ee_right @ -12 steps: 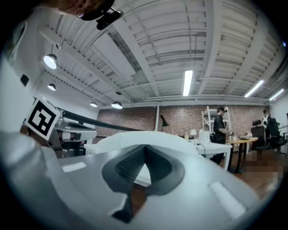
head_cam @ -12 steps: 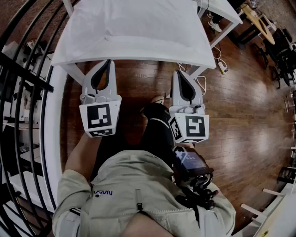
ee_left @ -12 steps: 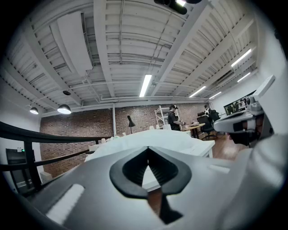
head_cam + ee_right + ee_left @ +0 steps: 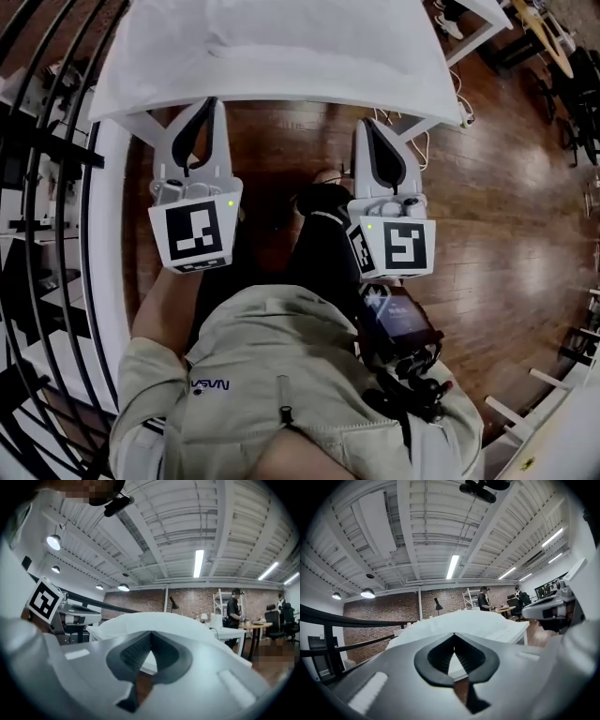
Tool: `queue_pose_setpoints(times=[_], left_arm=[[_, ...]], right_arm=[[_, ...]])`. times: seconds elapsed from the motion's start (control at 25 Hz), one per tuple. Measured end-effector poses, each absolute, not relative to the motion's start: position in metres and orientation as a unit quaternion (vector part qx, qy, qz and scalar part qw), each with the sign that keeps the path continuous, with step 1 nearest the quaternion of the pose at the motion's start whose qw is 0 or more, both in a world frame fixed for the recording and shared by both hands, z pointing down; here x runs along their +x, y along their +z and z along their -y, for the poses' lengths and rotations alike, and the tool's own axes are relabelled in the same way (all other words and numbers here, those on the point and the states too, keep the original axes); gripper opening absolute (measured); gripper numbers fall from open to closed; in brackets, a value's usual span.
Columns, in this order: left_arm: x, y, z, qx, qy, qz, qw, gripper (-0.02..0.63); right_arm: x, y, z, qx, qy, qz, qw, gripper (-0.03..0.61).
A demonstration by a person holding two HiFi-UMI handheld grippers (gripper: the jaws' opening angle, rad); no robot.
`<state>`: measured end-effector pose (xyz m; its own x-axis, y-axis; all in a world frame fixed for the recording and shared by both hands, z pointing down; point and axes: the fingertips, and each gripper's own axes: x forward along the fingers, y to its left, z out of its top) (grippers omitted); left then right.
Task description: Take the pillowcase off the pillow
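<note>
Risk first: both tools were fully closed and held nothing, so pushing forward like this would likely only nudge the pillow across the counter. Pinching too deep could also catch the pillow along with its pillowcase, so the cover would drag the filling instead of sliding off.

The left tool (image 4: 207,103) pointed level at the near edge of the counter (image 4: 513,630). Its dark jaw pads met at the tips with nothing between them, as the left gripper view showed (image 4: 453,635). The right tool (image 4: 367,123) sat beside it, well apart, also level. Its jaws were closed on nothing too (image 4: 150,633). Neither tool touched the fabric; both stopped just short of the counter edge, over the wooden floor (image 4: 281,159).

Beyond the tips lay the white pillow (image 4: 272,47), with its pillowcase on it, mounded across most of the counter top. No opening in the pillowcase could be made out from these views. Farther back stood a brick wall (image 4: 197,603) and a person at another desk.
</note>
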<state>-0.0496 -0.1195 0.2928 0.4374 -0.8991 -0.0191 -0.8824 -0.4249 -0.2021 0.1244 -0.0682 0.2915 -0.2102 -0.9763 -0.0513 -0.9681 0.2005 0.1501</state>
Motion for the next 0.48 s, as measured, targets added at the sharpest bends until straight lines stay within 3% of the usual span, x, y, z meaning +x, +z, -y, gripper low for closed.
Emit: queue_pose_setpoints(times=[0.48], left_arm=[[-0.055, 0.260, 0.153, -0.839, -0.021, -0.529, 0.122, 0.006]], right_arm=[[0.119, 0.255, 0.105, 0.618, -0.115, 0.777, 0.012, 0.002]])
